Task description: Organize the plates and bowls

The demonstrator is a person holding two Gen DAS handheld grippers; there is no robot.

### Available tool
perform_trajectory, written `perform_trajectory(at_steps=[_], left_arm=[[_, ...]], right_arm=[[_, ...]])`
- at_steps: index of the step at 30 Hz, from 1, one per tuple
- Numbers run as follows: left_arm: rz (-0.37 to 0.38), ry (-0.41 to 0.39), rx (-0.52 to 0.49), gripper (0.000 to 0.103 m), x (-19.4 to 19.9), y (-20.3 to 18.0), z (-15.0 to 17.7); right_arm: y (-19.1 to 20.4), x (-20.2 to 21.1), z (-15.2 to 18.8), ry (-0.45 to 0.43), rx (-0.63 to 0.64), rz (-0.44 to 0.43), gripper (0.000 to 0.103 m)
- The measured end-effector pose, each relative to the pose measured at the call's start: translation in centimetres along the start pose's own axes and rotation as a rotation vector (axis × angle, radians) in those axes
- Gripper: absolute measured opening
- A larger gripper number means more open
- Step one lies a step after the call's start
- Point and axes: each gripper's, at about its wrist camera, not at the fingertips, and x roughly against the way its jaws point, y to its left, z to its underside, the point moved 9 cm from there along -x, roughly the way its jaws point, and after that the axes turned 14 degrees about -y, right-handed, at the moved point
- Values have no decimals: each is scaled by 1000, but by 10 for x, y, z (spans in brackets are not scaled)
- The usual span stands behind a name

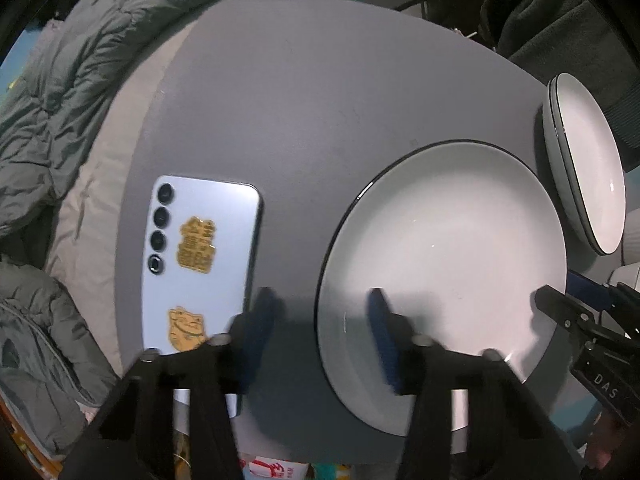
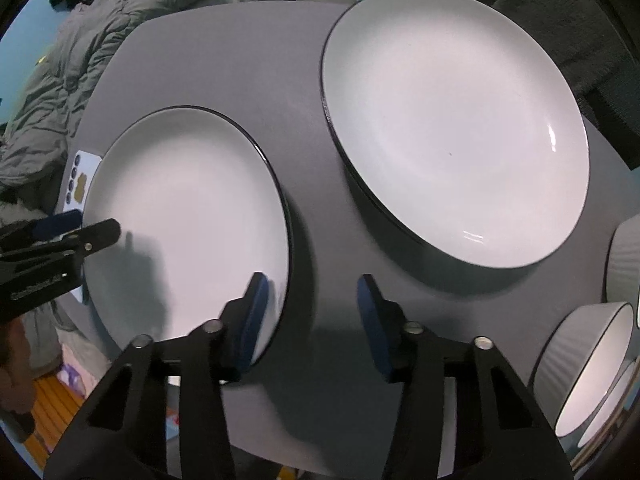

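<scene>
On the grey table, single plate between both tools, left tool and right tool gaping, empty.

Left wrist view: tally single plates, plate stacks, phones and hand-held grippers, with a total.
Single white black-rimmed ceramic plate: 1
Stack of white black-rimmed plates: 1
Pale blue stickered phone: 1
Hand-held grippers: 2, left and right
Total: 5
</scene>
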Motion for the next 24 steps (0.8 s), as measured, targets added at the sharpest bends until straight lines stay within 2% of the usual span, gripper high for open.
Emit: perform_trajectory(at_steps=[6, 9, 12, 24], left_arm=[[75, 8, 17, 28, -3, -9, -4], [75, 30, 26, 28, -3, -10, -5], [57, 26, 51, 28, 0, -3, -7], [118, 53, 93, 30, 0, 7, -2]], right_arm=[[4, -5, -4, 8, 4, -19, 34], [7, -9, -6, 14, -2, -40, 28], [9, -11, -7, 24, -5, -39, 28], [17, -17, -10, 36, 8, -67, 25]])
